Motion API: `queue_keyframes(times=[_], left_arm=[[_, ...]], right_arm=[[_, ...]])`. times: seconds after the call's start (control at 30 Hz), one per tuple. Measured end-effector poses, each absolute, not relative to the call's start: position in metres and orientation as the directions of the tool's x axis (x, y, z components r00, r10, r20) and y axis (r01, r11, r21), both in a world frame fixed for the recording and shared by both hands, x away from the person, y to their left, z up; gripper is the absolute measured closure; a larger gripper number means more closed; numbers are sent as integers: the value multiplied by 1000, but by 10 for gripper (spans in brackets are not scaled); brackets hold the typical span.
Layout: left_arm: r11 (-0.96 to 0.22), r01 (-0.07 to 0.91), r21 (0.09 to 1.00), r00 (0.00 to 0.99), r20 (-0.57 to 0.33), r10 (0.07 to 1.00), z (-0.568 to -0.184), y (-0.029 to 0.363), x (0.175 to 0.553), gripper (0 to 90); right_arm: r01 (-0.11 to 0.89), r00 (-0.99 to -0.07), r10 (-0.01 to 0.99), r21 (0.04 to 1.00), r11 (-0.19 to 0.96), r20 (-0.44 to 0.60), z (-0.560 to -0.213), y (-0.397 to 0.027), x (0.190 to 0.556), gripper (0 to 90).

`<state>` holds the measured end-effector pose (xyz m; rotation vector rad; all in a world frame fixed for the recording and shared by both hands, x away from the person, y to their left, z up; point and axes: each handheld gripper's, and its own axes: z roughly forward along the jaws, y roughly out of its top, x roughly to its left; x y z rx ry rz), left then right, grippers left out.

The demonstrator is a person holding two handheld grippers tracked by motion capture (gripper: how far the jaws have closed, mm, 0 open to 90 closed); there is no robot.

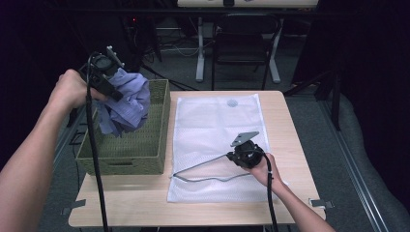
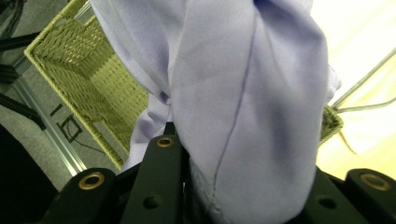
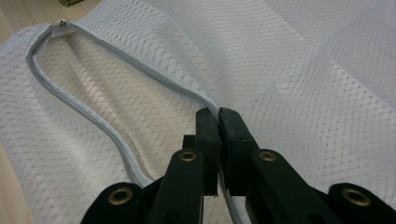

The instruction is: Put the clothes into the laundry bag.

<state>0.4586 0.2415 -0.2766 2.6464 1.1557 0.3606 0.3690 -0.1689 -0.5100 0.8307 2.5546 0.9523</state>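
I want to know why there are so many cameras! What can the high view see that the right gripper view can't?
The high view alone shows the green basket, the purple cloth held above it by the left gripper, the wooden table and both of the person's arms. The right gripper view alone shows, close up, the mesh weave and the right gripper with its jaws pinched shut on the bag's grey zipper edge. Both show the white mesh bag with its mouth held open.

left claw [image 1: 114, 72]: showing black jaws, brass-ringed screw holes | right claw [image 1: 244, 153]: carrying grey three-cornered plate | trailing black cables | forearms: baring, sleeveless
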Motion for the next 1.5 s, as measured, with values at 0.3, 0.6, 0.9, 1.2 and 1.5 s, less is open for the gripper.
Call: queue_keyframes(times=[0.3, 0.6, 0.9, 1.2, 1.5], left_arm=[[-673, 665, 325, 676, 121, 727, -261, 234, 456, 763], [-691, 635, 345, 702, 117, 703, -249, 219, 452, 763], [-726, 584, 364, 748, 108, 655, -237, 198, 445, 762], [-783, 500, 370, 812, 114, 572, -230, 167, 433, 761], [-813, 440, 382, 860, 81, 504, -233, 141, 421, 760]], right_arm=[[418, -790, 610, 671, 613, -65, -509, -169, 368, 867], [421, -785, 615, 669, 612, -68, -509, -170, 368, 867], [422, -787, 614, 672, 609, -62, -509, -170, 368, 867], [424, -785, 616, 672, 607, -61, -509, -170, 368, 872], [421, -783, 619, 678, 602, -63, -509, -171, 368, 872]])
